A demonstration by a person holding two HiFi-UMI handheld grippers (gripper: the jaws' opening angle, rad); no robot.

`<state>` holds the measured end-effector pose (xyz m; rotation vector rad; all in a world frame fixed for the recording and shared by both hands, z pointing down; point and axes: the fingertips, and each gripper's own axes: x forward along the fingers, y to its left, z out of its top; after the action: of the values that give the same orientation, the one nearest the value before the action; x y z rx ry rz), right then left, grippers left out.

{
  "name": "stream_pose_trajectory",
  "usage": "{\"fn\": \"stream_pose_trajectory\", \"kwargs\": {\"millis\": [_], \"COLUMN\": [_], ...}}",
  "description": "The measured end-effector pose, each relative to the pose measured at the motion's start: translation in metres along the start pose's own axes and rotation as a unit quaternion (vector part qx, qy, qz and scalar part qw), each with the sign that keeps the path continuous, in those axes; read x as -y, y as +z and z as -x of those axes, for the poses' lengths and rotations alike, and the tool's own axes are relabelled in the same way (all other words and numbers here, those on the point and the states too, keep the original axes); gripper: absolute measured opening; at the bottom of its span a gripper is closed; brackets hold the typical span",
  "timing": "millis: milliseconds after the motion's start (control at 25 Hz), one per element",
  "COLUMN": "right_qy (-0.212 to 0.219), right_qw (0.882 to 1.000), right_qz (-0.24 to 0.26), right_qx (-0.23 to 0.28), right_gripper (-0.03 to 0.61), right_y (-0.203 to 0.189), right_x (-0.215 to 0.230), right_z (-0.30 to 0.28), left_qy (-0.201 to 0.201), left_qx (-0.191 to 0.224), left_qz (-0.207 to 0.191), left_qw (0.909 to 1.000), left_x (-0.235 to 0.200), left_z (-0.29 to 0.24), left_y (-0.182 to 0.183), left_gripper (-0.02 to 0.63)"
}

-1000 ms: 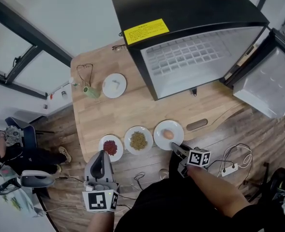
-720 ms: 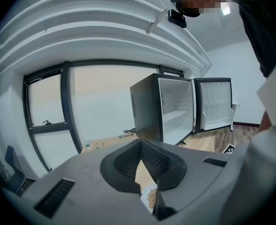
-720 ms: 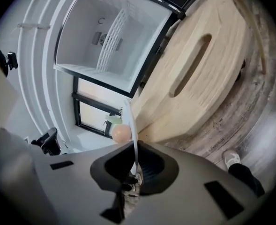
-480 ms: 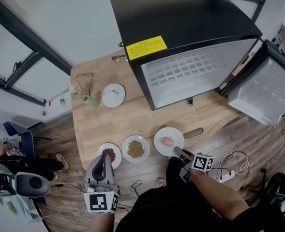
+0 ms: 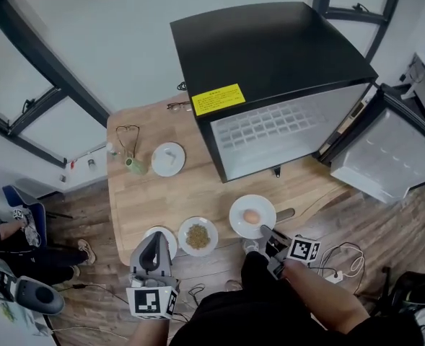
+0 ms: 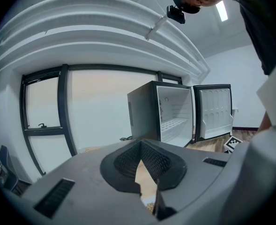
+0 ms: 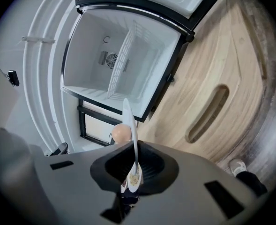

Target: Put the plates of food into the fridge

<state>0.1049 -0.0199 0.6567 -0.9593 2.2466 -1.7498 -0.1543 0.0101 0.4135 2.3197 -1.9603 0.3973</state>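
Note:
A white plate holding an egg (image 5: 252,215) sits near the front edge of the wooden table (image 5: 169,193). My right gripper (image 5: 265,231) is shut on this plate's near rim. In the right gripper view the plate (image 7: 128,118) is edge-on between the jaws of the right gripper (image 7: 135,165), the egg (image 7: 121,133) to its left. Left of it lie a plate of greenish food (image 5: 198,236) and a plate of red food (image 5: 167,236), the latter partly hidden by my left gripper (image 5: 154,239). The left gripper (image 6: 141,146) is shut and holds nothing. The black fridge (image 5: 270,56) stands open.
The fridge door (image 5: 382,157) swings out to the right. A small white plate (image 5: 168,158), a green cup (image 5: 134,166) and glasses (image 5: 128,134) lie at the table's back left. A slot (image 7: 208,114) is cut in the tabletop. Cables run across the floor (image 5: 342,254).
My right gripper's jaws have closed on the egg plate's rim. The head view has pulled back, showing more of the fridge. The left gripper has hardly moved.

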Motion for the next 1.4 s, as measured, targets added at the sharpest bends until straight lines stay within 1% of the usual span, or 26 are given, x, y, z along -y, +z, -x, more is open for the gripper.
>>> {"fn": "stream_pose_trajectory", "kwargs": {"millis": [120,280,400,600,800,880,1080,1160,1280,1400], "right_qy": [0.007,0.033,0.022,0.039,0.016,0.027,0.066,0.075,0.069,0.05], "right_qw": [1.0,0.999,1.0,0.999,0.999,0.999,0.996,0.995,0.995,0.996], "right_qz": [-0.004,-0.001,0.007,0.007,0.037,0.047,0.053,0.058,0.069,0.065], "right_qx": [0.005,0.012,0.013,0.021,0.009,0.009,0.025,0.03,0.032,0.033], "right_gripper": [0.034,0.034,0.034,0.034,0.034,0.034,0.034,0.034,0.034,0.034], "right_y": [0.014,0.039,0.058,0.086,0.107,0.117,0.148,0.16,0.174,0.188], "right_x": [-0.014,-0.04,-0.048,-0.069,-0.079,-0.089,-0.12,-0.128,-0.13,-0.125], "right_z": [0.006,0.007,0.01,0.009,0.01,0.008,0.001,-0.001,-0.003,-0.01], "left_qy": [-0.004,0.0,-0.001,-0.002,-0.001,0.001,0.009,0.012,0.016,0.023], "left_qx": [0.003,0.009,0.015,0.022,0.035,0.038,0.052,0.057,0.062,0.066], "left_qz": [-0.001,-0.002,-0.001,0.003,0.007,0.008,0.009,0.01,0.013,0.01], "left_qw": [1.0,1.0,0.9999,0.9998,0.9994,0.9992,0.9985,0.9983,0.9979,0.9975], "left_x": [0.004,0.004,0.006,0.012,0.016,0.017,0.014,0.014,0.015,0.011], "left_z": [-0.003,-0.01,-0.017,-0.031,-0.043,-0.049,-0.06,-0.064,-0.067,-0.069], "left_y": [0.005,0.013,0.019,0.026,0.038,0.042,0.055,0.059,0.063,0.067], "left_gripper": [0.003,0.003,0.003,0.003,0.003,0.003,0.003,0.003,0.003,0.003]}}
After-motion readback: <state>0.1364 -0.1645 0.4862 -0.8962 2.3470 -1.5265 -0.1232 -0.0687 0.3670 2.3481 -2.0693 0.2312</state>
